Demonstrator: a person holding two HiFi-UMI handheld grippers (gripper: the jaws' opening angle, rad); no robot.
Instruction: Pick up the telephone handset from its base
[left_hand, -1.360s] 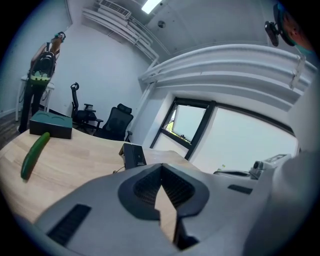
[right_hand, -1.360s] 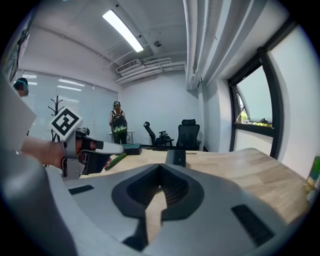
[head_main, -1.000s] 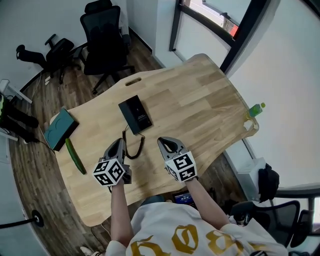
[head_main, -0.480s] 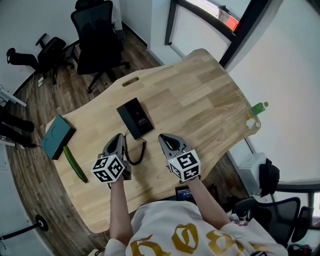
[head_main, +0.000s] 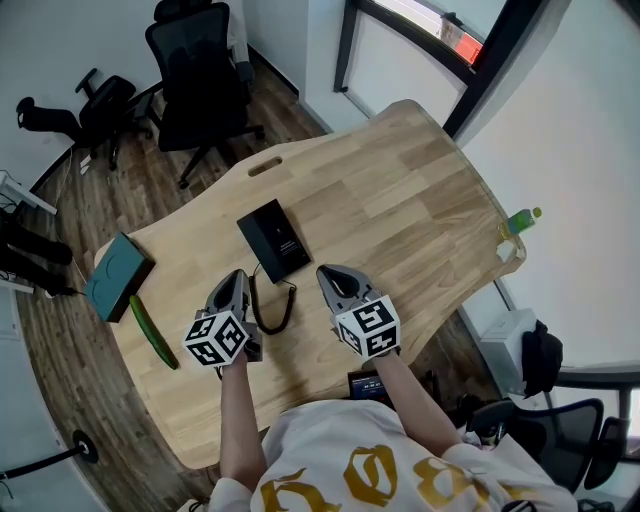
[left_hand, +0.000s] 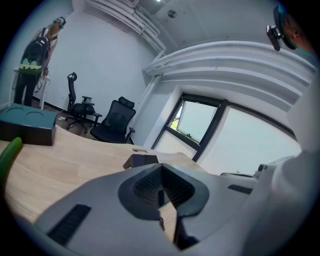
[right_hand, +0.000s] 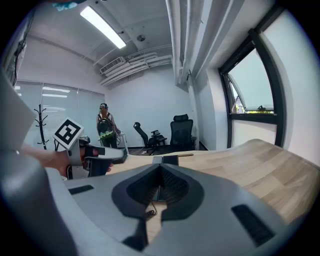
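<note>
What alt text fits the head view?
A person holds the left gripper and right gripper, both shut and empty, over a wooden table, short of a black telephone whose coiled cord loops between them. A teal box and cucumber lie at left, a green bottle at right.

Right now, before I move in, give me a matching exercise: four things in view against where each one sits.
Things:
1 phone
2 cucumber
3 bottle
4 box

Places:
A right edge of the table
B left corner
C mid-table
D left edge, nearer the person than the box

Pairs: 1-C, 2-D, 3-A, 4-B
</note>
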